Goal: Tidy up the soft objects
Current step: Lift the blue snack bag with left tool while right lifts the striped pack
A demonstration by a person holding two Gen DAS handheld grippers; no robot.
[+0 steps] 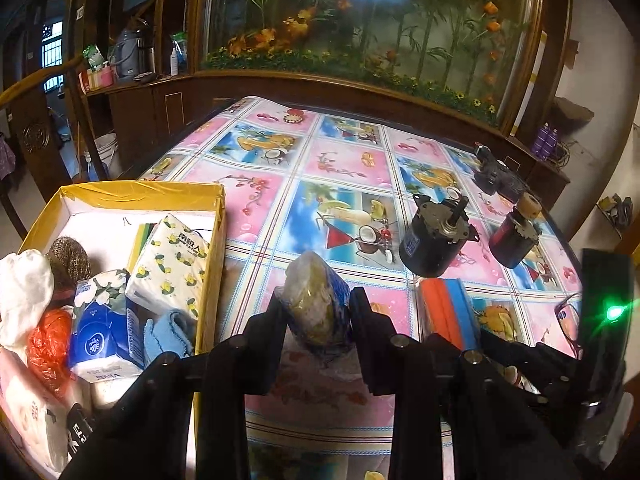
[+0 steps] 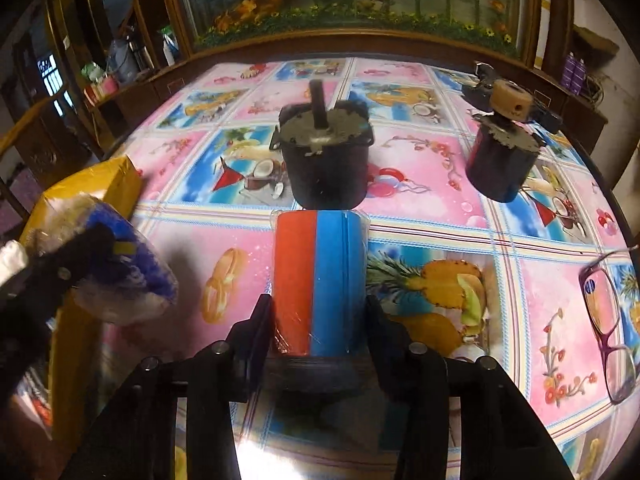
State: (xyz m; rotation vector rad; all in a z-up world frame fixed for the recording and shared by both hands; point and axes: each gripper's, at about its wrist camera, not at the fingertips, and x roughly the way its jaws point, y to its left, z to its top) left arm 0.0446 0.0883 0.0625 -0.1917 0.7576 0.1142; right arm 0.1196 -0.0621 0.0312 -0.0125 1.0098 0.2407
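Orange and blue, the wrapped sponge pack [image 2: 320, 280] lies on the patterned tablecloth [image 2: 440, 208] straight ahead of the right gripper [image 2: 320, 316], its long axis running away from the camera along the line of the fingers. Its near end sits between the two black fingers [image 2: 260, 320], whose pads appear to meet its plastic-wrapped sides, so I read this as a fresh grasp on the pack, with the pack not yet off the cloth.

To the left, the left gripper [image 1: 316, 312] is clenched on a bagged sponge [image 1: 316, 300], yellowish with a blue side, held clear of the table. The yellow-edged box [image 1: 216, 240] sits just left of that hand and already holds tissue packs, a blue cloth, a red bag and other soft items. The left hand is therefore the nearer one to the box; the right must carry its pack leftward across the cloth to get there.

Just beyond the pack's far end stands a dark motor [image 2: 326, 160], near it though I cannot tell if they touch. A second motor [image 2: 502, 160] stands further right, and a pair of glasses [image 2: 612, 328] lies at the right edge. In my judgement a straight lift before any sideways move keeps the pack from nudging the motor.
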